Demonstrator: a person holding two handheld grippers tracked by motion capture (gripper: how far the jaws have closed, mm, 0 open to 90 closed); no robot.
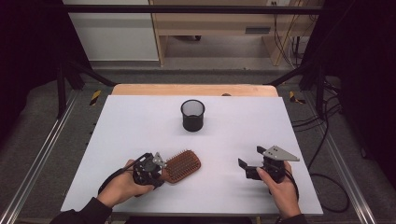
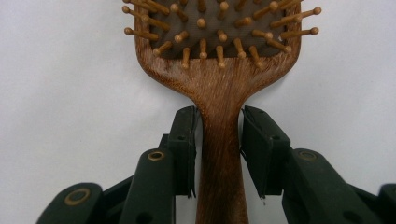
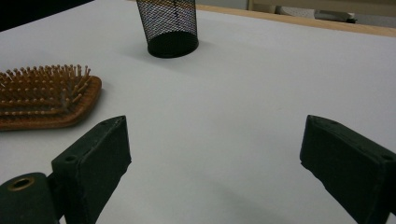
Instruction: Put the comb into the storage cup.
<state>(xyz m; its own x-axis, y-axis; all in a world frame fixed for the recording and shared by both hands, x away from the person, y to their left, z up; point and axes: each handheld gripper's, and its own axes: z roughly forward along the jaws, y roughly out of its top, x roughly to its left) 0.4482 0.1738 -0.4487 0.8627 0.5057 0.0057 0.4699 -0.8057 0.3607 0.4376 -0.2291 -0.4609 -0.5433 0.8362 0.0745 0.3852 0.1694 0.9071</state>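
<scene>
- Gripping a handheld tool in each hand, a person leaned in from the near edge of the white worktop (image 1: 140, 121).
- The left gripper (image 2: 218, 140) was clenched on the handle of the wooden hairbrush (image 1: 183, 165), a jaw pressed to either side of it.
- The hairbrush lay flat on the worktop, bristles up, its paddle head pointing away from the left gripper and toward the right.
- The right gripper (image 1: 250, 161), well apart from the hairbrush, had its jaws spread wide with nothing between them, hovering just above the sheet.
- Farther back, near the middle of the worktop, a black mesh cup (image 1: 193, 115) stood upright.
</scene>
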